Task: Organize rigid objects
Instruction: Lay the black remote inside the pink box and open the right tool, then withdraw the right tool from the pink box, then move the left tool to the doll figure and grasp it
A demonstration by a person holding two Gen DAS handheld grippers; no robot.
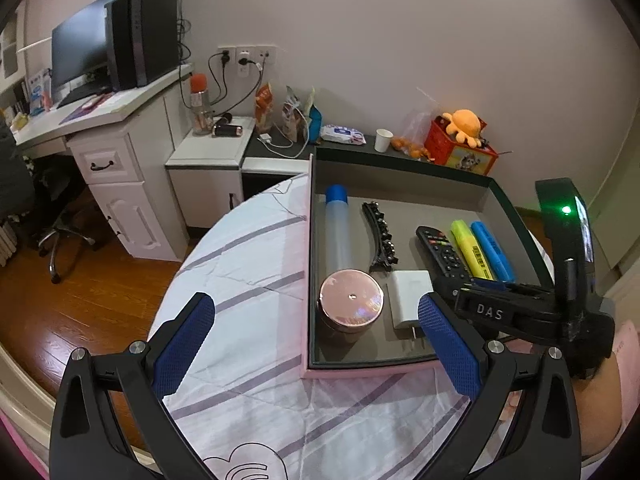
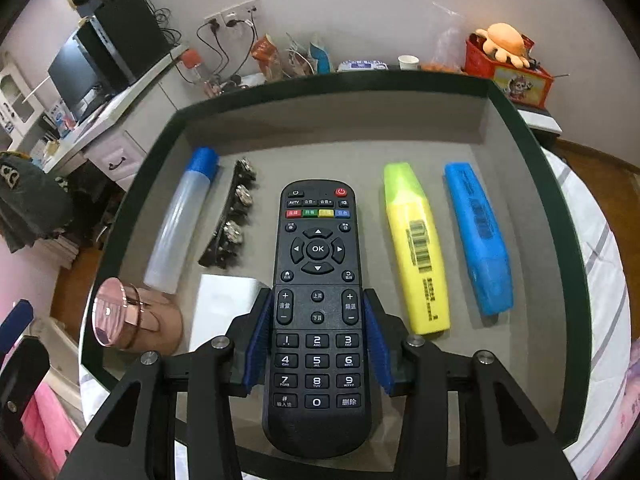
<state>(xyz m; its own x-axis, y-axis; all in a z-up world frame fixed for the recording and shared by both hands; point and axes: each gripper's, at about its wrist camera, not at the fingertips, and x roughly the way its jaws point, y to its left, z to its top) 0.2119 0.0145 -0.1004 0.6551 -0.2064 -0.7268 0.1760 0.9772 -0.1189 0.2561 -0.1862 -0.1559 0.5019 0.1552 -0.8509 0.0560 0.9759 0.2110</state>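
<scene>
Your right gripper [image 2: 318, 340] is clamping the black remote control [image 2: 317, 280] by its long sides, both blue pads [image 2: 256, 344] pressing at the number keys, with the remote lying lengthwise in the middle of the tray [image 2: 332, 92], its power button end pointing toward 12 o'clock in the right wrist view. At 3 o'clock of the remote, the yellow highlighter [image 2: 416, 252] is lying parallel to it, and the blue highlighter [image 2: 478, 236] is lying just beyond that. At 9 o'clock, the black hair clip [image 2: 230, 220] is resting beside the remote, with the clear tube with a blue cap [image 2: 182, 216] farther out. At 7 o'clock, the white charger [image 2: 224, 304] is sitting just beside your left pad, and the rose-gold round tin [image 2: 132, 316] is standing in the tray's near left corner. Your left gripper [image 1: 316, 348] is hanging with its jaws spread wide and nothing between them, over the striped cloth [image 1: 248, 272] on the surface, just left of the tray's pink outer edge [image 1: 360, 372].
</scene>
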